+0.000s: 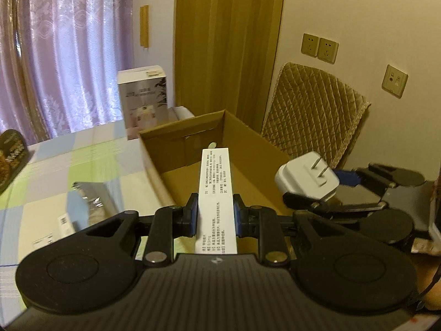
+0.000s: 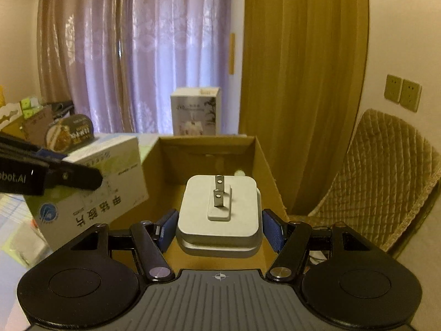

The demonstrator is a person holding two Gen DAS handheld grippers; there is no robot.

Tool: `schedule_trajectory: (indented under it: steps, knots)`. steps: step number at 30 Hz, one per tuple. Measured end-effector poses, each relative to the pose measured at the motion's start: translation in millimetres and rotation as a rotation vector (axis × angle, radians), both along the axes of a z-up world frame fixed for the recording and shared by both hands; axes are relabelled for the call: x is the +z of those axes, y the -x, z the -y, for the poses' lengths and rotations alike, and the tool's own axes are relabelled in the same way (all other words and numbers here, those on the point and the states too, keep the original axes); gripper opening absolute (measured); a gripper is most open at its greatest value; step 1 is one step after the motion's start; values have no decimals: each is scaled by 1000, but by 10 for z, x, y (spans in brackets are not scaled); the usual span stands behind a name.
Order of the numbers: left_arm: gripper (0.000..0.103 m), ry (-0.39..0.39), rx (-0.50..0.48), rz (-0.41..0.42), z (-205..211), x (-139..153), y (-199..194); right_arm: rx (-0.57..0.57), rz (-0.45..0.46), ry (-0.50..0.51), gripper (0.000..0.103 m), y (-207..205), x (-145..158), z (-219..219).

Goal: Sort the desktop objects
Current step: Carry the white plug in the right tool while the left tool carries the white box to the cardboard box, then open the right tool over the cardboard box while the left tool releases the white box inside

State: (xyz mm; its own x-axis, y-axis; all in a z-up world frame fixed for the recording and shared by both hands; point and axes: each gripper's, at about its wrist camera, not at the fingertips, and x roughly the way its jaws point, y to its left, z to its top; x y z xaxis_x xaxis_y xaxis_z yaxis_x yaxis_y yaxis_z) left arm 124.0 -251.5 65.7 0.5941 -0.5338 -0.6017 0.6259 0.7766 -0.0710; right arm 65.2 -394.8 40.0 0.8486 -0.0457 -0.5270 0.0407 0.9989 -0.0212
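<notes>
Above the open cardboard box [image 1: 242, 171], the left hand-held gripper [image 1: 215, 215] clamps a medicine box [image 1: 216, 193]; at 3 o'clock, the right hand-held gripper [image 2: 219, 227] pinches a white plug adapter [image 2: 219, 215].

Count, both wrist views combined.

Grippers: 2, the left gripper [image 1: 215, 215] and the right gripper [image 2: 219, 227].
Medicine box [image 1: 215, 193]: 1, white, printed text.
Plug adapter [image 2: 219, 215]: 1, white, with 2 metal prongs.
Cardboard box [image 1: 248, 135]: 1, open top.
Tall white carton [image 1: 143, 99] at the far table edge: 1.
Round dark tin [image 2: 69, 132]: 1.
Silver packet [image 1: 93, 195] on the table: 1.
Wall plates [image 1: 319, 47]: 3 in the left view, 2 side by side, 1 apart.
Quilted chair back [image 1: 314, 115]: 1.
</notes>
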Motion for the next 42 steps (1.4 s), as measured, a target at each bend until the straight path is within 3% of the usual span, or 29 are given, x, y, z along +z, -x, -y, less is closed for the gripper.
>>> schedule_trajectory:
  steps: [14, 27, 42]
  knots:
    - [20, -27, -3, -75, 403, -444, -501, 63, -158, 5, 63, -441, -404, 223]
    - [20, -77, -22, -115, 561, -798, -582, 74, -204, 18, 63, -569, -559, 276]
    - [21, -22, 23, -72, 289, -554, -477, 84, -214, 18, 63, -567, -603, 237]
